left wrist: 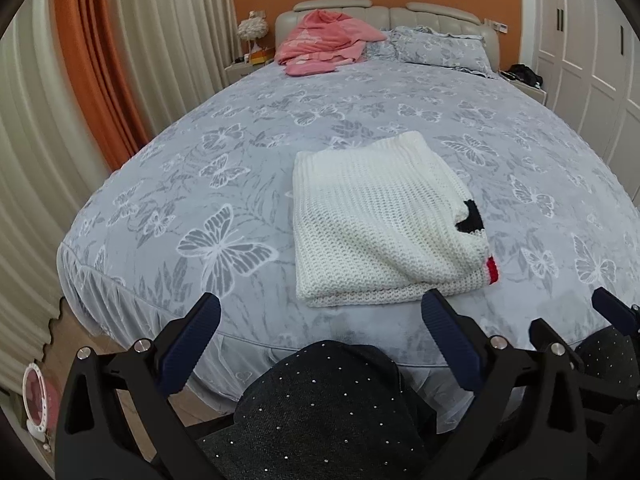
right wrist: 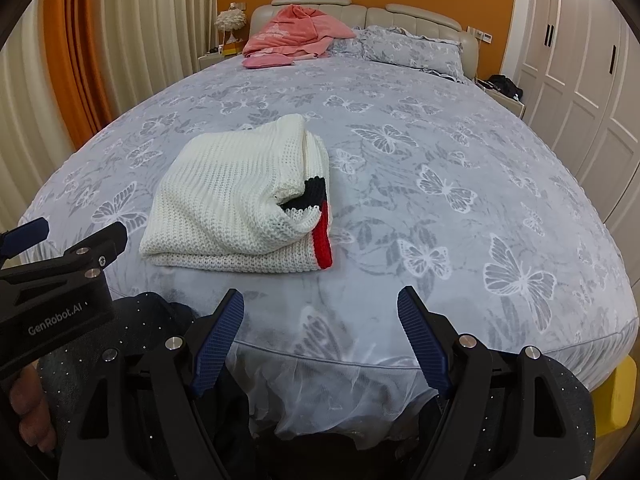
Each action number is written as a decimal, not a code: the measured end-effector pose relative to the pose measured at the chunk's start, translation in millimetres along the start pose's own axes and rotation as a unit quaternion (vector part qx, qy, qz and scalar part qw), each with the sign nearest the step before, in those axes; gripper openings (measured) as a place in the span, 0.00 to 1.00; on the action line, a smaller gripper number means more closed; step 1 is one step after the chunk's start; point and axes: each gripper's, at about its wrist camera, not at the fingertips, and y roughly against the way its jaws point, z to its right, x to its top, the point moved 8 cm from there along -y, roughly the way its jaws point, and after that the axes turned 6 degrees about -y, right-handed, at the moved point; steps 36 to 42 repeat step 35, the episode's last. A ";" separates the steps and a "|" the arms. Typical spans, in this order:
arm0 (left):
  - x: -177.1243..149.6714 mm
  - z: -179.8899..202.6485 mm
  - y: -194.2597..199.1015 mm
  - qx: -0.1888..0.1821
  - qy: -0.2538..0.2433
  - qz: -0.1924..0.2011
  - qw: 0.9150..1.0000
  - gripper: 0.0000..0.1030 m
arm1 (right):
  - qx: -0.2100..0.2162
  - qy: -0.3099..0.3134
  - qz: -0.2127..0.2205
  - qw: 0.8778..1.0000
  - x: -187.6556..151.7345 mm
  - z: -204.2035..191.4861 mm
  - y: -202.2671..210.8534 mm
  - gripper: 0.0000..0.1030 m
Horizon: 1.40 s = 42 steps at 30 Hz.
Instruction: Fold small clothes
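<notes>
The folded white sweater [right wrist: 236, 200] hides its own inner layers; only a black patch and a red stripe peek out at its edge. Left of the right tool [right wrist: 320, 312], the left tool [right wrist: 60, 248] is cut by the frame. Items on the far nightstand [left wrist: 528, 84] are too small to identify.

Both wrist cameras look from the foot of the bed [left wrist: 248, 128] toward its headboard [right wrist: 416, 16]. Both views share the folded white sweater [left wrist: 372, 220], lying near.

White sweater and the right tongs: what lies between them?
Only bare butterfly bedspread. In the right wrist view, the folded white sweater lies beyond the open right tongs, with nothing on the stretch between.
</notes>
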 end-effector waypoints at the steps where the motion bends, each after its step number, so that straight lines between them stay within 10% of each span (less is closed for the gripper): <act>1: 0.1 0.2 -0.2 0.002 -0.003 0.000 1.000 0.95 | 0.000 0.000 0.000 1.000 -0.4 0.3 0.3 0.74; 42: 0.4 3.1 2.5 -0.003 -0.004 0.002 1.000 0.95 | 0.002 0.001 -0.002 1.000 -1.7 1.1 -0.9 0.74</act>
